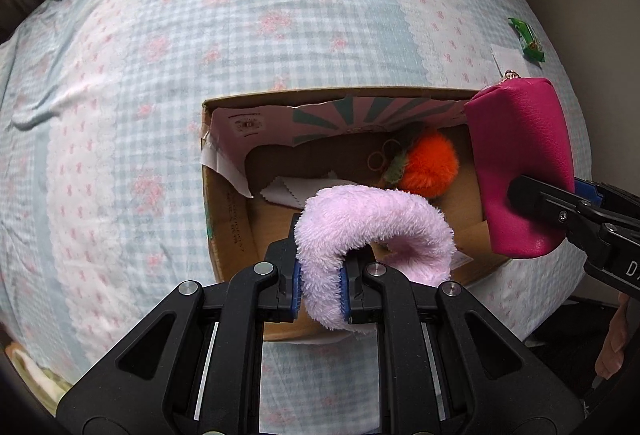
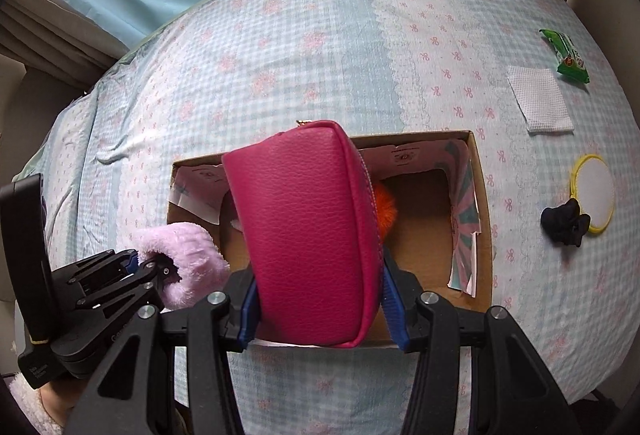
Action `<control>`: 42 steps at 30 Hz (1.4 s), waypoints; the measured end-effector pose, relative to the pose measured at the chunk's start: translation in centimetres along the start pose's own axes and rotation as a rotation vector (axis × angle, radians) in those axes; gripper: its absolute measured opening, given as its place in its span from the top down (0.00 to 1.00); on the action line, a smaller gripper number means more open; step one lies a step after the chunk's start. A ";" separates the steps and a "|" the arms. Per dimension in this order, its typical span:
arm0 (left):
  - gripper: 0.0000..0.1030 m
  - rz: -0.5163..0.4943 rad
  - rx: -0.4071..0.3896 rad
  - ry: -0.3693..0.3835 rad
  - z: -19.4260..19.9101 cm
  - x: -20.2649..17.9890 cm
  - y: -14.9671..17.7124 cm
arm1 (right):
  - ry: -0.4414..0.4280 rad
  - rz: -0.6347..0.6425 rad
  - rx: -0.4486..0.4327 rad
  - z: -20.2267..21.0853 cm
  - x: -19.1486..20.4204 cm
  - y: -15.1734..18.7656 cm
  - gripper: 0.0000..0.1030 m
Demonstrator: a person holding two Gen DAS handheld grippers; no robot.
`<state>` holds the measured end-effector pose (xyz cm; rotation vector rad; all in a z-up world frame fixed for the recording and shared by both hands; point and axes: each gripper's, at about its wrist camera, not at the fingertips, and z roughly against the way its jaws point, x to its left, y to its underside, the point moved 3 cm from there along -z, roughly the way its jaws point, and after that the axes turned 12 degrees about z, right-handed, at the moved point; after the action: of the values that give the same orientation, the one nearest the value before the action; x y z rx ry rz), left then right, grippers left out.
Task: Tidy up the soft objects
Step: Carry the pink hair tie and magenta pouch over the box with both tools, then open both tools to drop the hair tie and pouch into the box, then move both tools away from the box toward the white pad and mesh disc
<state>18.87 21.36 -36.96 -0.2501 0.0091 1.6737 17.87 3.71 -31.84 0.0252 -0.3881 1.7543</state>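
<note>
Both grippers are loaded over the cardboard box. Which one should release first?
Probably left. The left gripper holds the fluffy lilac band over the cardboard box interior. The right gripper holds the magenta pouch nearer the box's front edge in the right wrist view.

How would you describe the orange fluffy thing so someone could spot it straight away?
On the checked bedspread sits an open cardboard box. Inside, near its far wall, lies the orange pompom, beside thin hair ties. It is the only orange, furry ball there, with a green tuft attached.
</note>
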 end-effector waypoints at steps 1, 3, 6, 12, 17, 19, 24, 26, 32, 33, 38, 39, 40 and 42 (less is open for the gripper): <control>0.89 0.001 0.016 -0.001 -0.7 0.0 -0.1 | -0.002 -0.003 0.014 -0.7 -0.2 -0.1 0.54; 0.89 -0.003 0.046 -0.001 -1.7 0.0 -0.3 | -0.005 -0.009 0.043 -1.9 -0.6 -0.1 0.54; 0.89 -0.039 0.065 -0.012 -2.8 -0.5 -0.5 | -0.012 -0.039 0.068 -2.9 -1.3 0.1 0.54; 0.56 -0.133 0.094 -0.020 -4.6 -2.2 -0.3 | -0.050 -0.081 0.118 -5.0 -2.6 0.6 0.44; 0.00 -0.172 0.091 -0.009 -5.7 -3.1 0.8 | -0.037 -0.127 0.096 -5.8 -4.1 0.7 0.00; 0.00 -0.168 0.098 -0.013 -6.2 -3.1 1.1 | -0.023 -0.133 0.087 -5.8 -4.6 0.7 0.00; 0.00 -0.150 0.099 -0.018 -5.9 -3.0 1.4 | -0.011 -0.124 0.080 -5.6 -4.9 0.8 0.00; 0.00 -0.146 0.088 -0.018 -5.4 -3.0 1.4 | -0.007 -0.111 0.074 -5.2 -4.7 0.9 0.00; 0.00 -0.137 0.042 -0.016 -2.7 -2.9 2.1 | -0.007 -0.084 0.037 -3.7 -3.6 1.3 0.00; 0.00 -0.134 0.033 -0.014 -2.2 -2.9 2.3 | -0.006 -0.078 0.026 -3.3 -3.4 1.4 0.00; 0.00 -0.119 -0.016 -0.025 1.0 -2.6 3.3 | 0.008 -0.042 -0.015 -0.7 -1.9 1.9 0.00; 0.00 -0.111 -0.027 -0.023 1.8 -2.5 3.5 | 0.015 -0.033 -0.023 0.0 -1.6 2.1 0.00; 0.00 -0.103 -0.039 -0.020 2.7 -2.4 3.8 | 0.025 -0.024 -0.033 0.7 -1.2 2.1 0.00; 0.00 -0.086 -0.060 -0.025 4.4 -2.2 4.3 | 0.041 -0.011 -0.061 2.3 -0.7 2.4 0.00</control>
<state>14.19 19.32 -32.93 -0.2710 -0.0694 1.5927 15.33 2.06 -30.38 -0.0519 -0.4107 1.7284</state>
